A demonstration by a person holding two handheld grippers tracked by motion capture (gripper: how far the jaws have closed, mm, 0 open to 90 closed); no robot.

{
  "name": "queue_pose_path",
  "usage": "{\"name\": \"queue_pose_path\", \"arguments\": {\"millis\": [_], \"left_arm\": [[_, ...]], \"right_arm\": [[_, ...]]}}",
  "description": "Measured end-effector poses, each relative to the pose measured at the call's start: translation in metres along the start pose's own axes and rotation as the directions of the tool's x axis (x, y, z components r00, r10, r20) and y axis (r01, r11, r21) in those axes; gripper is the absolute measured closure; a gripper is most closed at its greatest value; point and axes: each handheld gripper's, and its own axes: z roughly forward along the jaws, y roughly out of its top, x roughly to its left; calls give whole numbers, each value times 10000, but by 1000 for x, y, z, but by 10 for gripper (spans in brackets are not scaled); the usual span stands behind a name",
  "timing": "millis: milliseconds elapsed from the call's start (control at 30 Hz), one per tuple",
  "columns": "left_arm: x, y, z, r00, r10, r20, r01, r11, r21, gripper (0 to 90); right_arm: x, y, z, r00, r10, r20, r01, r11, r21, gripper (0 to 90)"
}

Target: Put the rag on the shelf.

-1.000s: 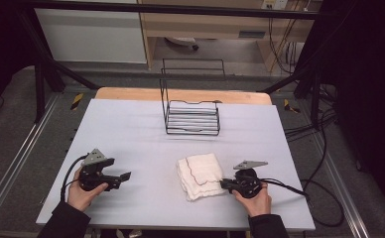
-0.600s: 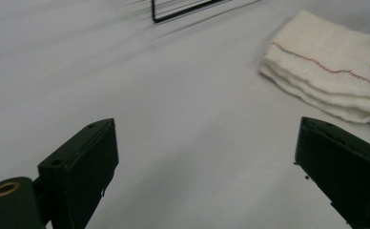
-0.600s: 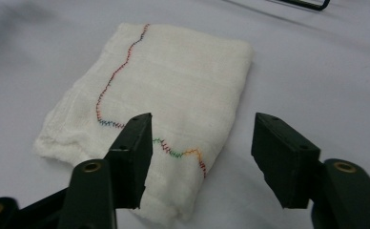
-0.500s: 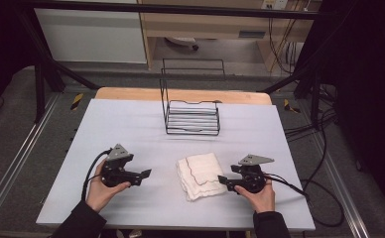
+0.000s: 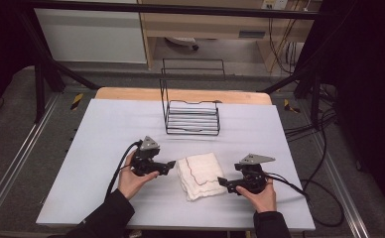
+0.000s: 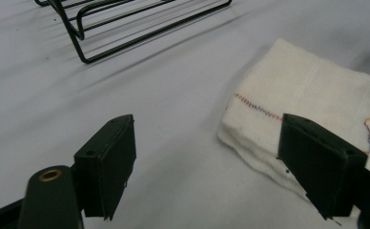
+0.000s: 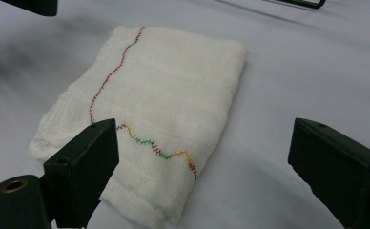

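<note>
A folded white cloth [image 5: 199, 174] with a coloured zigzag seam lies flat on the table's near middle. My left gripper [image 5: 171, 164] is just left of it, pointing right; its jaws have just been closing a little but stand open with only table between them. In the left gripper view [image 6: 207, 129] the cloth's [image 6: 316, 90] corner lies ahead by the right jaw. My right gripper [image 5: 221, 181] is at the cloth's right edge, pointing left. Its jaws [image 7: 204, 131] have just been opening and stand wide, off the cloth [image 7: 169, 90].
A black wire rack [image 5: 191, 118] stands at the table's far middle, also seen in the left gripper view [image 6: 126, 21]. The white table top [image 5: 106, 129] ends in a wooden strip [image 5: 131, 94] at the back. Cables [image 5: 304, 191] trail off the right side.
My left hand has moved right across the table, from the near left up to the cloth's left edge. The right hand has kept its place beside the cloth.
</note>
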Motion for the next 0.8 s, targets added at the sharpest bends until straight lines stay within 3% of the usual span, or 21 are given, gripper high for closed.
{"name": "queue_pose_path", "arguments": {"millis": [167, 333, 467, 800], "left_arm": [[-5, 4, 18, 9997, -207, -86, 208, 9996, 184, 303], [-8, 3, 31, 9993, -148, -333, 166, 9985, 522, 359], [-8, 2, 37, 9989, -459, -126, 468, 9959, 773, 452], [-13, 0, 47, 9971, -744, 167, 725, 9928, 953, 568]], "right_arm": [[0, 0, 0, 10000, 20, 1, -20, 10000, -23, 70], [0, 1, -1, 10000, 60, 19, -60, 10000, -51, 57], [-1, 1, -1, 10000, 47, 22, -47, 10000, -18, 55], [-2, 2, -1, 10000, 60, 40, -59, 9999, -112, 47]]}}
